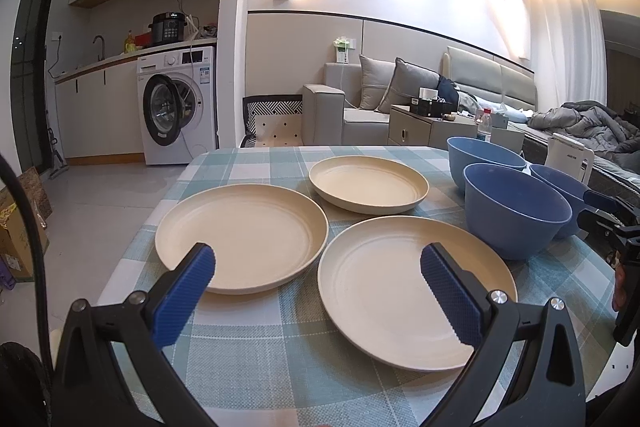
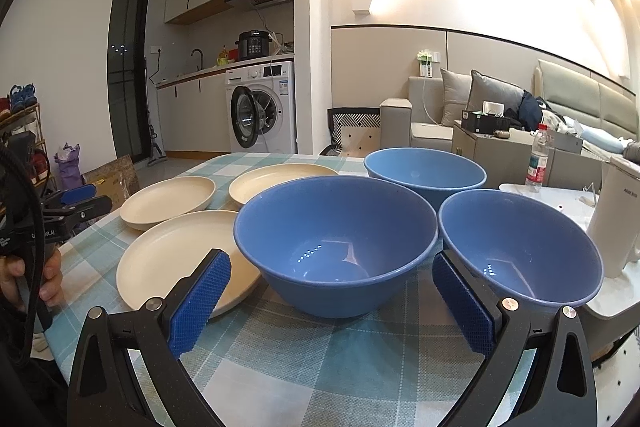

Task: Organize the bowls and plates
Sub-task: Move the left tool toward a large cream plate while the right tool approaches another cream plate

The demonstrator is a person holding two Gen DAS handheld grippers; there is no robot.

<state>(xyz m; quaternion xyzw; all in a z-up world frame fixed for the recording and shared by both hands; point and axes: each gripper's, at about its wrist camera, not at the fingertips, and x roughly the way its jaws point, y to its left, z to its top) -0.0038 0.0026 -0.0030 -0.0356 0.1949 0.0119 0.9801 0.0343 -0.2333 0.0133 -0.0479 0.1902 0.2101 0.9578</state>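
Three cream plates lie apart on the checked tablecloth (image 1: pixel 248 347): a left plate (image 1: pixel 256 227), a near plate (image 1: pixel 384 287) and a far plate (image 1: pixel 368 183). Three blue bowls stand to their right: a near bowl (image 2: pixel 336 239), a right bowl (image 2: pixel 520 247) and a far bowl (image 2: pixel 424 171). My left gripper (image 1: pixel 318 263) is open and empty, low over the gap between the left and near plates. My right gripper (image 2: pixel 332 271) is open and empty just in front of the near bowl. The right gripper also shows in the left wrist view (image 1: pixel 600 203).
A white kettle (image 2: pixel 616 223) stands at the table's right edge beside the right bowl. A water bottle (image 2: pixel 538 155) stands on a low cabinet behind. A chair (image 1: pixel 276 123) sits at the table's far side. The floor drops away left of the table.
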